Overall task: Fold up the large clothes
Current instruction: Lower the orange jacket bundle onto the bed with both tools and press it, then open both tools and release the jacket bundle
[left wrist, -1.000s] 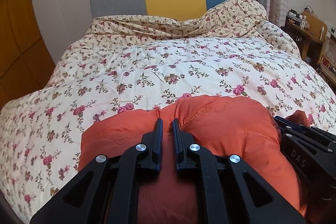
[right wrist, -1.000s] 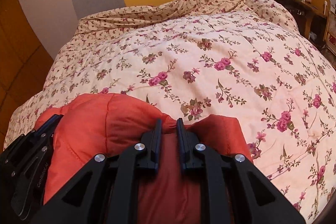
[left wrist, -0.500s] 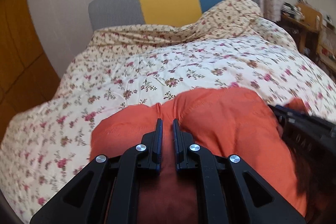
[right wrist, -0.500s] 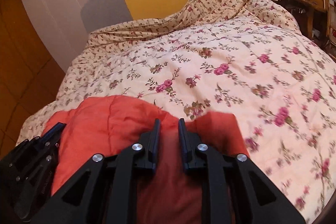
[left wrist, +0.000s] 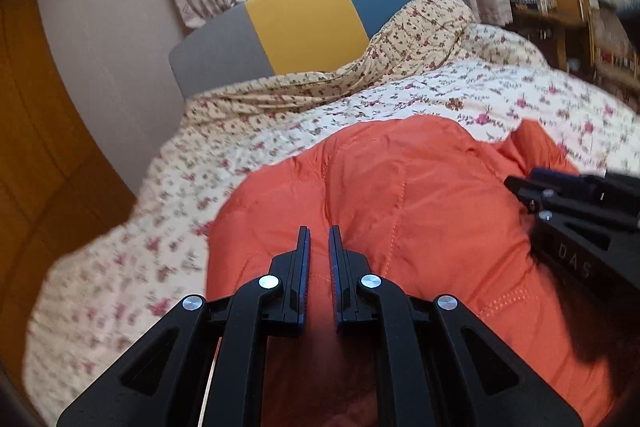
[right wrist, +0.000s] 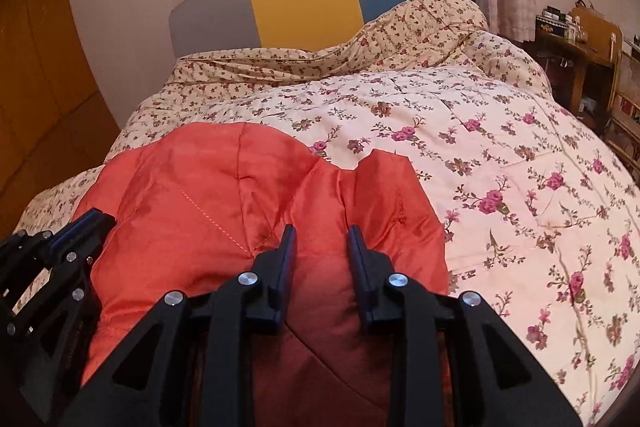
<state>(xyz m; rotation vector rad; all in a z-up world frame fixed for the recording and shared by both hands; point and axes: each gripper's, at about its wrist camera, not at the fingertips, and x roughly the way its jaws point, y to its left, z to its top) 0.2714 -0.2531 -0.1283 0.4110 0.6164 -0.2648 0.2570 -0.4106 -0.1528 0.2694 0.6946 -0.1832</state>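
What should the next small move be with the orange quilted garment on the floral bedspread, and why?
Probably let the left gripper release too. The right gripper is opening, its pads already clear of the orange quilted garment, which lies bunched on the floral bedspread, while the left is clamped on the fabric.

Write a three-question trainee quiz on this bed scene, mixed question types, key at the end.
1. True or false: the orange quilted garment lies on the floral bedspread.
2. Multiple choice: the middle panel of the headboard is A) grey, B) yellow, C) blue.
3. Short answer: which gripper's jaws stand wider apart, the left gripper or the right gripper, and what is between them?

Key
1. True.
2. B.
3. The right gripper; its jaws are opening with orange fabric between them but not pressed by the pads, while the left is shut on a fold of the garment.
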